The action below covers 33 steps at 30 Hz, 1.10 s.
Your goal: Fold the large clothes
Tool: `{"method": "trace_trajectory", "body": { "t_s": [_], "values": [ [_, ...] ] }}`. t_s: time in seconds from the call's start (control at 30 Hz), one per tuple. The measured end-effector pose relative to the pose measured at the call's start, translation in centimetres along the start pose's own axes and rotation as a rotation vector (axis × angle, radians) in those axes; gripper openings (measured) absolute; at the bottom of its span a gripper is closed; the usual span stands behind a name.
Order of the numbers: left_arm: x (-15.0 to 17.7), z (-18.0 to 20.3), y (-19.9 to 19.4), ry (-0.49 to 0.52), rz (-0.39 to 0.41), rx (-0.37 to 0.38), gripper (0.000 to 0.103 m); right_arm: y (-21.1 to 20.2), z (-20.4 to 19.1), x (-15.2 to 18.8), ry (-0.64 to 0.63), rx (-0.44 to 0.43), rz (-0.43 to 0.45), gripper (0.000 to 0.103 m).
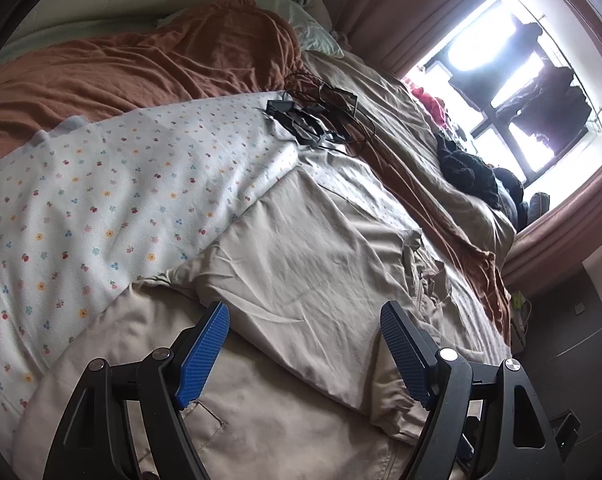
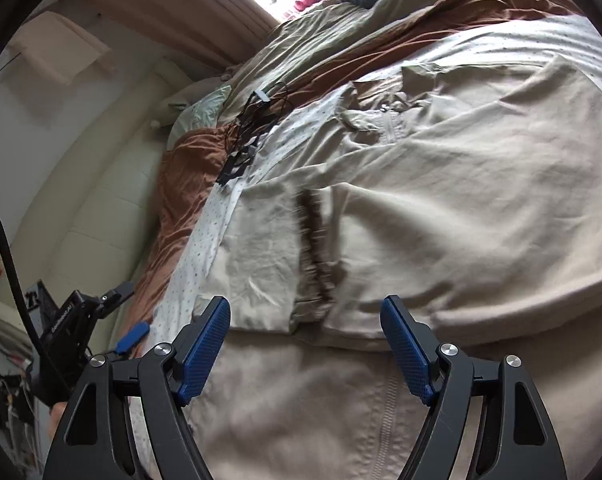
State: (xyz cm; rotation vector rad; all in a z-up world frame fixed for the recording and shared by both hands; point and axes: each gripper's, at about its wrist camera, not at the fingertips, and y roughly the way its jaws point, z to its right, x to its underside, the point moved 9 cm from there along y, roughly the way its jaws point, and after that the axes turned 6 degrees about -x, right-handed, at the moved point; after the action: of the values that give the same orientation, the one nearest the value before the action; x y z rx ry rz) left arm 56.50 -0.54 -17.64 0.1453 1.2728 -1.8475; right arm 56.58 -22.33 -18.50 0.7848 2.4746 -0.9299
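A large beige jacket (image 1: pixel 301 264) lies spread on a white floral sheet (image 1: pixel 113 192) on the bed, with one part folded over its body. My left gripper (image 1: pixel 305 312) is open and empty, just above the jacket's near part. In the right wrist view the beige jacket (image 2: pixel 441 216) fills the middle, with a zipper (image 2: pixel 389 412) running toward me and an elastic cuff (image 2: pixel 317 256) on a folded sleeve. My right gripper (image 2: pixel 307 306) is open and empty, just above the jacket near that cuff. The left gripper also shows at the left edge (image 2: pixel 113 320).
A rust-brown blanket (image 1: pixel 149 56) and an olive duvet (image 1: pixel 413 128) cover the far bed. Black cables and a charger (image 1: pixel 317 120) lie beyond the sheet. Dark clothes (image 1: pixel 469 168) are piled by the bright window (image 1: pixel 501 60). A padded headboard (image 2: pixel 85 184) stands at the left.
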Motion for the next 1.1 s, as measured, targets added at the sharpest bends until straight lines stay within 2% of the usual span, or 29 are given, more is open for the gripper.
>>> {"method": "trace_trajectory", "body": {
  "t_s": [0.13,0.23,0.3,0.37,0.47,0.57,0.67,0.73,0.9,0.93,0.97,1.03,1.1],
  "values": [
    [2.2,3.3,1.5,0.112,-0.042,0.008,0.079,-3.2,5.5,-0.1,0.165,0.064,0.072,0.077],
    [4.2,6.1,3.0,0.209,-0.081,0.017,0.079,-6.2,10.4,-0.4,0.293,0.151,0.149,0.077],
    [5.5,7.3,4.1,0.281,-0.094,-0.006,0.079,-7.8,13.2,-0.7,0.356,0.2,0.184,0.077],
    [6.6,7.9,5.4,0.33,-0.11,-0.038,0.079,-9.2,15.1,-0.8,0.418,0.212,0.213,0.075],
    [8.0,7.5,7.4,0.345,-0.147,-0.091,0.079,-10.9,17.2,-0.9,0.506,0.221,0.257,0.069],
    [9.3,6.5,8.7,0.354,-0.16,-0.167,0.069,-12.0,18.7,-1.0,0.571,0.213,0.292,0.069],
    [10.5,6.7,9.8,0.372,-0.19,-0.172,0.058,-12.8,20.2,-1.2,0.612,0.214,0.321,0.069],
    [10.7,7.0,10.4,0.402,-0.183,-0.19,0.057,-12.9,21.3,-1.2,0.638,0.204,0.335,0.068],
    [10.6,7.5,11.9,0.42,-0.182,-0.209,0.039,-14.0,23.1,-1.7,0.679,0.194,0.398,0.055],
    [10.4,7.7,12.2,0.427,-0.178,-0.208,0.037,-14.1,23.3,-1.8,0.679,0.199,0.408,0.05],
    [10.2,7.7,12.4,0.436,-0.171,-0.217,0.031,-14.1,23.5,-2.0,0.674,0.2,0.416,0.043],
    [9.9,7.7,13.0,0.433,-0.171,-0.217,0.029,-14.1,24.1,-2.2,0.667,0.198,0.419,0.03],
    [9.5,7.7,13.5,0.417,-0.171,-0.211,0.027,-13.9,24.7,-2.2,0.678,0.18,0.423,0.027]
  ]
}}
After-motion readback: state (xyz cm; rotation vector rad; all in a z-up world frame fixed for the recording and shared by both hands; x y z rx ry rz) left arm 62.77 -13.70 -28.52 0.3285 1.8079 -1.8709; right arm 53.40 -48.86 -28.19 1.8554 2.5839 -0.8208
